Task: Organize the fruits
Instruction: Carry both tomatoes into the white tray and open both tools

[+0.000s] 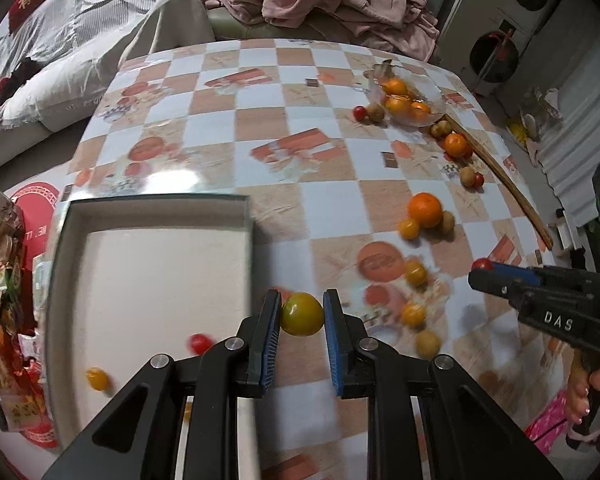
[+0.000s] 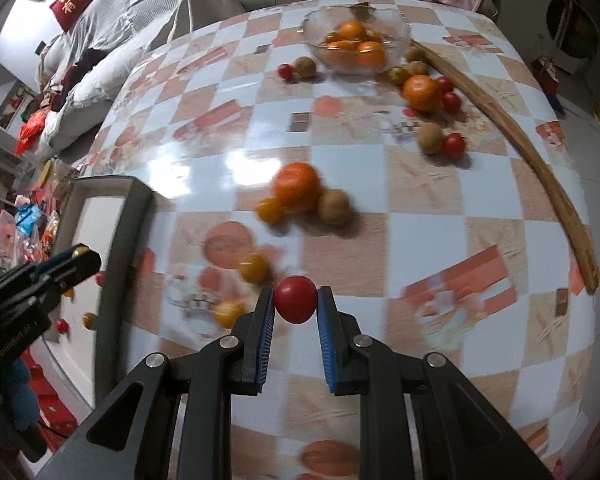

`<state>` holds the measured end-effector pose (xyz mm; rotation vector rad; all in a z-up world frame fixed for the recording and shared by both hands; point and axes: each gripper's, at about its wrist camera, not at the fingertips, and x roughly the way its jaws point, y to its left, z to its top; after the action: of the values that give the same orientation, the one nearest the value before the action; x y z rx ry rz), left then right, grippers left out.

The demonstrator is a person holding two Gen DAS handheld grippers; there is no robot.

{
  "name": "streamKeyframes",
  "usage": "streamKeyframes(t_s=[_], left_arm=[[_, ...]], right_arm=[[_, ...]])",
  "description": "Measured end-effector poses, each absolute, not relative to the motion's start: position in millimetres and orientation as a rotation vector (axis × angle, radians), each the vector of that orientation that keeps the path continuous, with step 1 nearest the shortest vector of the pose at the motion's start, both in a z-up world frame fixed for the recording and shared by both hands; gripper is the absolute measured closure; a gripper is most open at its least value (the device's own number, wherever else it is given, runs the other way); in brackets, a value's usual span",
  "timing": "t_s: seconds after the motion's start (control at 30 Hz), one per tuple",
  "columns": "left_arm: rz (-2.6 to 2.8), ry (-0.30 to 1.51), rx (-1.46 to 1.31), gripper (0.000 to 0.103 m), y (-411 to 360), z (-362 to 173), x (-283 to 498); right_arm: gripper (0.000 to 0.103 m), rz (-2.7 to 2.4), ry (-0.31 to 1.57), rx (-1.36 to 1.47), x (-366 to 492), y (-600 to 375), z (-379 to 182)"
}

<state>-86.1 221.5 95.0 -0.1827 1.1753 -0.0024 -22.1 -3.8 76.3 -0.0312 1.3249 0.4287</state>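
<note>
Fruits lie scattered over the checked tablecloth (image 2: 340,184): two loose oranges, one (image 2: 298,186) mid-table and one (image 2: 421,92) near the glass bowl (image 2: 356,36), which holds about four more. The white tray (image 1: 156,280) at the table's left edge holds one red tomato (image 1: 200,343) and one yellow tomato (image 1: 97,378), with open floor between them. The left gripper (image 1: 302,314) pinches a yellow-green tomato (image 1: 302,314) just right of the tray; the right gripper (image 2: 295,300) clamps a red tomato (image 2: 295,299) – its body reads "DAS"
</note>
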Motion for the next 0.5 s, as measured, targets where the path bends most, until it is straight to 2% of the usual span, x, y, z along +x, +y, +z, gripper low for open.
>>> streamKeyframes(t_s=[0.5], left_arm=[[0.097, 1.153, -0.198, 0.080, 353.3, 87.3, -105.5]], right_arm=[[0.079, 0.528, 1.323, -0.052, -37.6, 150.1, 85.9]])
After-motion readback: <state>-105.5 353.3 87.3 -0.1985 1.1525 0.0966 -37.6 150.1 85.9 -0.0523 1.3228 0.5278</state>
